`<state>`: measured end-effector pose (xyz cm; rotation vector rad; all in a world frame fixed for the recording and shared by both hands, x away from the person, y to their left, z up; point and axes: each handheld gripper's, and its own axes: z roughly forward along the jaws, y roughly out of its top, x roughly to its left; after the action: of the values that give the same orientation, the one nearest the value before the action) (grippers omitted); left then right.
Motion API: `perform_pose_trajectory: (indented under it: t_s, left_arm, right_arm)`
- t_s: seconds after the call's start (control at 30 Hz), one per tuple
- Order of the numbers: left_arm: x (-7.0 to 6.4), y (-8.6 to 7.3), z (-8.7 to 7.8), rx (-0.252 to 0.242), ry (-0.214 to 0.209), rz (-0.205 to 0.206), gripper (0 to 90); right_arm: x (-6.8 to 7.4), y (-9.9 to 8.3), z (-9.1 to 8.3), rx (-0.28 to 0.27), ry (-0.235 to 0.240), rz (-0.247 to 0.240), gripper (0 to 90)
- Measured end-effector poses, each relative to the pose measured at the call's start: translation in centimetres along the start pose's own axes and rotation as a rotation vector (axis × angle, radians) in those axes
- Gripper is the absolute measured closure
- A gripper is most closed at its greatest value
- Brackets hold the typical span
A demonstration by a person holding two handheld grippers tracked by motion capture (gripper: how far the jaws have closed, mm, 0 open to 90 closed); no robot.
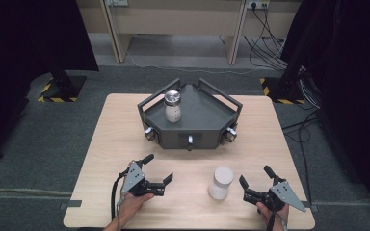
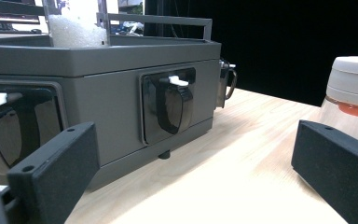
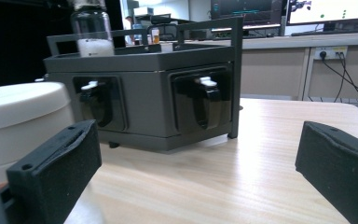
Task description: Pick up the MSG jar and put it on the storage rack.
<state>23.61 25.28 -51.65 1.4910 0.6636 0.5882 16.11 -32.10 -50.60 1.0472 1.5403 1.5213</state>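
Observation:
A grey five-sided tray (image 1: pixel 207 122) with rails stands at the middle back of the wooden table (image 1: pixel 101 144). Inside it, at the left, a clear jar (image 1: pixel 172 107) with white contents stands upright. A second jar with a white cap (image 1: pixel 220 183) stands on the table near the front, between the two grippers. My left gripper (image 1: pixel 159 167) is open to the left of it, holding nothing. My right gripper (image 1: pixel 255 175) is open just right of it, also holding nothing. The left gripper view has the capped jar (image 2: pixel 354 93) at its right edge; the right gripper view has it (image 3: pixel 23 121) at its left edge.
The tray's front faces (image 2: pixel 107 93) carry black latches with white tabs (image 3: pixel 205 100). Beyond the table lie grey floor, a desk's legs (image 1: pixel 233 33) and cables (image 1: pixel 270 43). Dark curtains flank both sides.

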Motion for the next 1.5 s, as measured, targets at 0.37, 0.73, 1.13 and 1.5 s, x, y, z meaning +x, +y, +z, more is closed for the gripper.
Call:
perform_pose_trajectory:
  t_s: [0.37,0.73,1.13,1.5]
  left_arm:
    - [0.0,0.0,0.0,0.003,-0.001,0.000,0.5]
    - [0.0,-0.1,0.1,0.004,-0.002,-0.002,0.5]
    - [-0.1,-0.1,0.1,0.008,-0.004,-0.001,0.5]
    - [-0.1,-0.1,0.2,0.011,-0.006,0.001,0.5]
  right_arm:
    - [0.9,-0.3,-1.9,-0.009,0.059,-0.001,0.3]
    - [1.8,-0.2,-2.1,-0.013,0.118,-0.029,0.4]
    - [2.7,-0.2,-1.1,0.006,0.178,-0.061,0.8]
    - [3.6,-0.2,0.3,0.014,0.208,-0.085,0.8]
